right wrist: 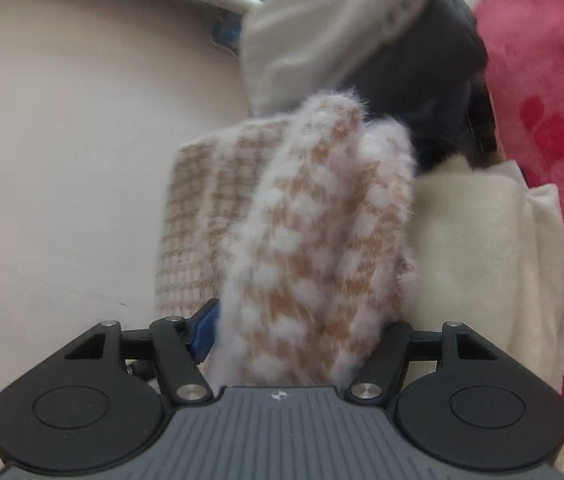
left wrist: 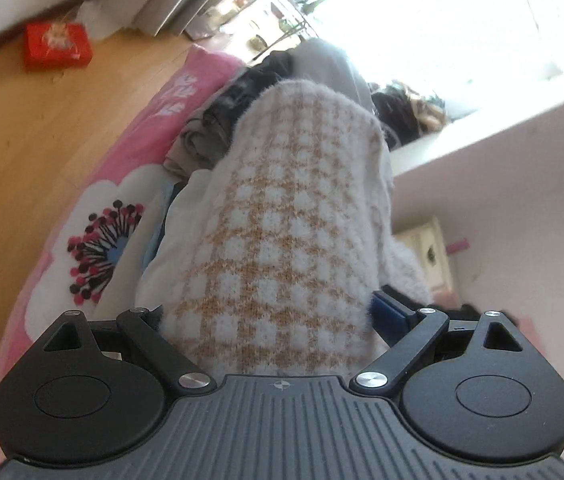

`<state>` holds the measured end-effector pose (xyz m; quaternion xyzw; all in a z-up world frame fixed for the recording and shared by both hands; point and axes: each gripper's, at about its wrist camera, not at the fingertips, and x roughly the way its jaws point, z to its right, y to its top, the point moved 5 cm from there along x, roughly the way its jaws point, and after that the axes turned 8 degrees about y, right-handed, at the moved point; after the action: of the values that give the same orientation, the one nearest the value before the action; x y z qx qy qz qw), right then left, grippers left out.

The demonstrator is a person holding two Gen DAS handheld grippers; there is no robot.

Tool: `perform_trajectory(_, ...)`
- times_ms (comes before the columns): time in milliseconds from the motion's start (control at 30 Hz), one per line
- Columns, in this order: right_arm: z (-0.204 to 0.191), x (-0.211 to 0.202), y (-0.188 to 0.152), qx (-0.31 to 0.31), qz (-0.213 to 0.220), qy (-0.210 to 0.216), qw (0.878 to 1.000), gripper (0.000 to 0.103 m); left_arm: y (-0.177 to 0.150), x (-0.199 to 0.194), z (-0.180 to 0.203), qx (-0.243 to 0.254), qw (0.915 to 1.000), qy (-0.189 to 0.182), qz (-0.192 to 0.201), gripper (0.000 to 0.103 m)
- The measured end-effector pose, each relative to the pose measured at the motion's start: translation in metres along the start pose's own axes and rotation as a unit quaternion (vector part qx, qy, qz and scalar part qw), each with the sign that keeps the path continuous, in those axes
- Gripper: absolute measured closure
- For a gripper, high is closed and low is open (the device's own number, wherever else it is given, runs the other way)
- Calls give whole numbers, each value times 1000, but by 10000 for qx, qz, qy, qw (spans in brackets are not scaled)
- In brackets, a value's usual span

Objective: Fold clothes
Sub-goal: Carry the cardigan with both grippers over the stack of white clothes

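Left wrist view has the left gripper (left wrist: 274,320) pinching the fuzzy checked sweater (left wrist: 282,240) mid-frame, the right gripper (right wrist: 302,332) pinching another bunch, probably to lift it off the clothes pile (left wrist: 218,120) for folding.

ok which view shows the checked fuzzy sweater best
The left wrist view: the checked sweater is sharp there, running long from between the left gripper fingers out over the clothes pile. The right wrist view shows it bunched and motion-blurred in the right gripper.
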<state>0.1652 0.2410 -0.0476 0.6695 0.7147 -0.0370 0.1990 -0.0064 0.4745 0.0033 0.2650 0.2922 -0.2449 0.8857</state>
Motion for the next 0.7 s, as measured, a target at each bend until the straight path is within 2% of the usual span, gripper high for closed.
perform_trajectory(67,-2,3,2,63,-118,124,9998,34,1,-6,2,-21,10000,-25,-29,11)
perform_trajectory(200,-15,-2,8,188,-256,196,9993,34,4,-16,19,283,9996,29,-24,11)
perform_trajectory(367,-34,-26,10,342,-217,370,9985,34,4,-34,44,351,9990,-260,26,11)
perform_trajectory(567,-80,-68,7,-92,-178,434,9989,34,1,-45,72,422,9968,-666,-95,11)
perform_trajectory(700,-82,-80,13,-225,-276,292,9989,34,-4,-32,73,397,9957,-816,-204,11)
